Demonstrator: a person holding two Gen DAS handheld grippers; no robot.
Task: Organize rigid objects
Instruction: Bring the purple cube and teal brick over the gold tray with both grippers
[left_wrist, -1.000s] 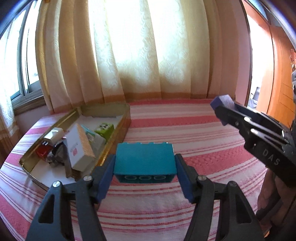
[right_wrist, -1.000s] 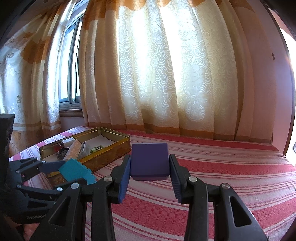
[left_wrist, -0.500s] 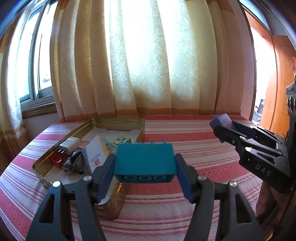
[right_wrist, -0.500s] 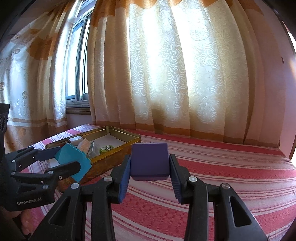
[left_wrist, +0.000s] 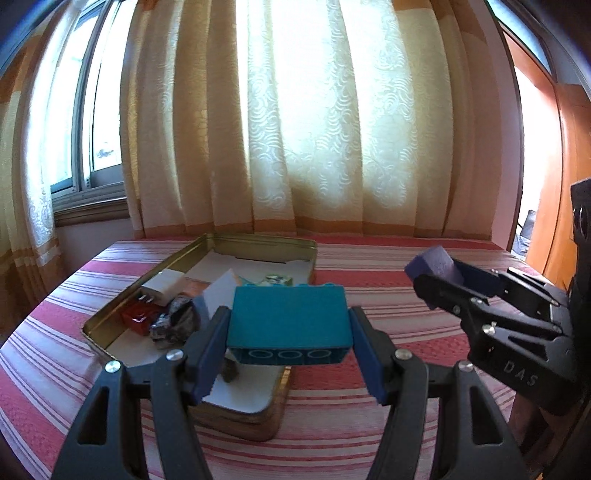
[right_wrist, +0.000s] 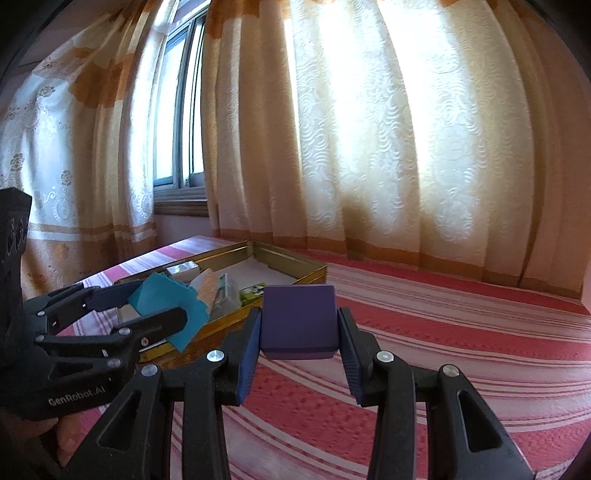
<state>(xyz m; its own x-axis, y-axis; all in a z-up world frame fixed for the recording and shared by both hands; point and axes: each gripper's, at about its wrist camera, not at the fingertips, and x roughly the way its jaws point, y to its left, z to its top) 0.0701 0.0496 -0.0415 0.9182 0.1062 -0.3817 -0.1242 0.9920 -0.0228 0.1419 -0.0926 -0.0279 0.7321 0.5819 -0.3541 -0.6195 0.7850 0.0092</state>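
1. One striped tablecloth (left_wrist: 388, 258).
2. One gold tin (left_wrist: 258, 243), several small items inside.
3. Two grippers: left gripper (left_wrist: 290, 347) clamps one teal brick (left_wrist: 288, 319) over the tin; right gripper (right_wrist: 298, 350) clamps one purple block (right_wrist: 299, 319) beside it.

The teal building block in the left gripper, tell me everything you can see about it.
The teal building block looks like hard, matte plastic, oblong, with low studs along its top edge and three round sockets showing underneath. The left gripper clamps its two short ends, holding it level in the air above the near end of the gold tin, touching nothing else.
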